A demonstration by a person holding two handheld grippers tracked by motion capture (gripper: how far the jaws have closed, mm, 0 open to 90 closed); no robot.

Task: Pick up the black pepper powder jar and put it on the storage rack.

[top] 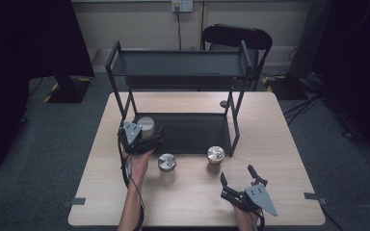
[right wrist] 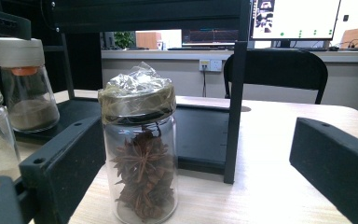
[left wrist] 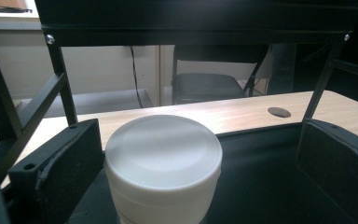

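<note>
The left claw (top: 147, 139) stands wide open around the white-lidded jar (left wrist: 163, 163), its pads clear of it; the jar sits on the lower shelf of the black rack (top: 192, 132), at the shelf's front-left corner. The right claw (top: 237, 177) is also open and holds nothing, near the worktop's (top: 279, 144) front edge, with the star anise jar (right wrist: 142, 149) standing beyond its jaws.

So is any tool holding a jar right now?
No. The left tool stands open around the white-lidded jar on the rack's lower shelf, pads apart from it. The right tool is open too.
</note>
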